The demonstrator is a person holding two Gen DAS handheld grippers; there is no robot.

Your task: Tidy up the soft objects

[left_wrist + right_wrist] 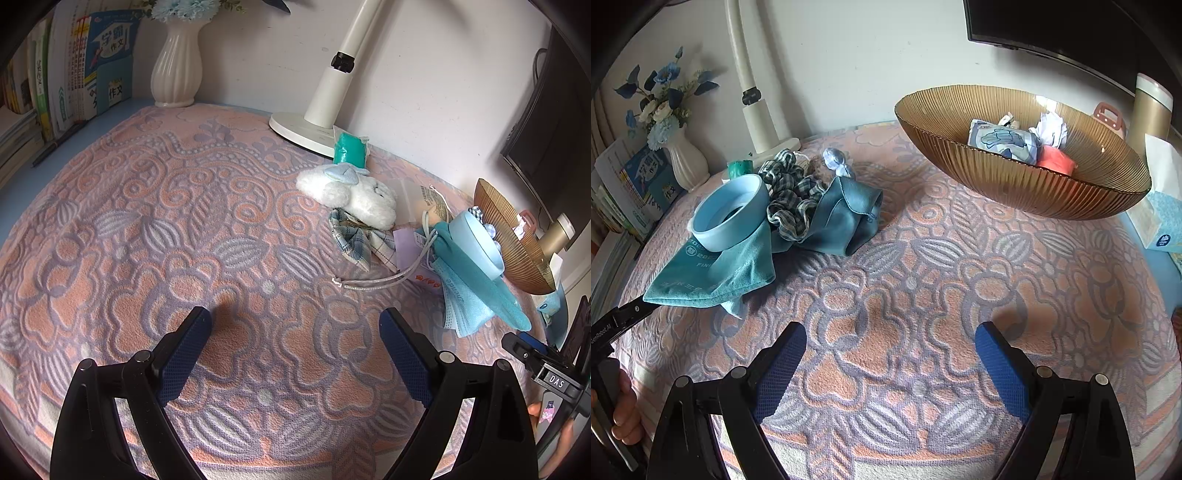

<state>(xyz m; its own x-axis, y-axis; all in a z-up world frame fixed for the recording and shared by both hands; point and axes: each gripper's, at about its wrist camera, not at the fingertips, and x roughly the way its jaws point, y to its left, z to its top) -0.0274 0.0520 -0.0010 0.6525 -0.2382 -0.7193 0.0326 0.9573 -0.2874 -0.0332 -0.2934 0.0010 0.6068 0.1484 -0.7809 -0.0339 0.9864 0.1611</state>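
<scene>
Cloths lie left of the bowl, nearer our right gripper; both grippers gape wide, empty.

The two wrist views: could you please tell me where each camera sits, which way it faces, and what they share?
Left wrist: on the left claw, angled down at the patterned blanket; its open fingers show, and the right claw at the right edge.
Right wrist: on the right claw, facing the amber bowl; open fingers show, with the left claw's holding hand.
Shared: teal cloth, blue ring, white vase.
</scene>
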